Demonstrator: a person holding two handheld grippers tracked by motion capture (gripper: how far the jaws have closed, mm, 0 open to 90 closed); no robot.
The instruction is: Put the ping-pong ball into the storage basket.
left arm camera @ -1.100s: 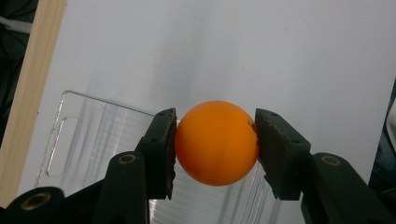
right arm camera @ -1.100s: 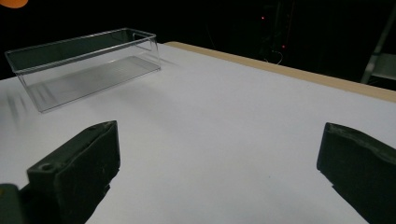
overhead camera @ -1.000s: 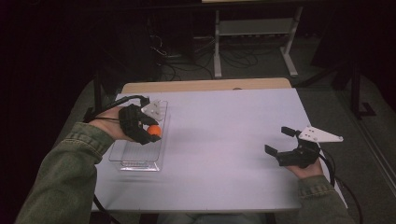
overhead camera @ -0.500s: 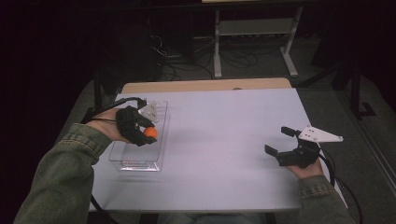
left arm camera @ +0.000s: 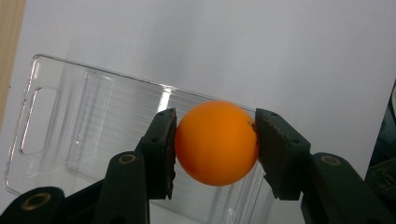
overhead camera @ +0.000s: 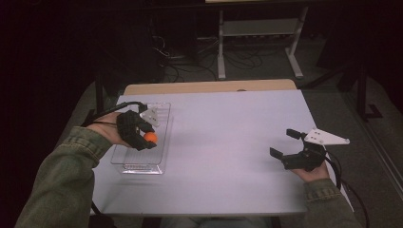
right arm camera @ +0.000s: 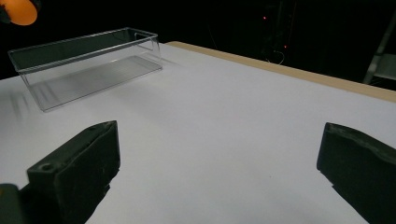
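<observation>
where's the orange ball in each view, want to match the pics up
High view: the orange ball sits left of centre, at the tip of the left gripper, over the clear tray.
Left gripper view: the ball is at centre, clamped between the two black jaws, above the tray.
Right gripper view: the ball is cut off at the top left corner, above the tray.
Shared landmark: the clear tray on the white table.
</observation>
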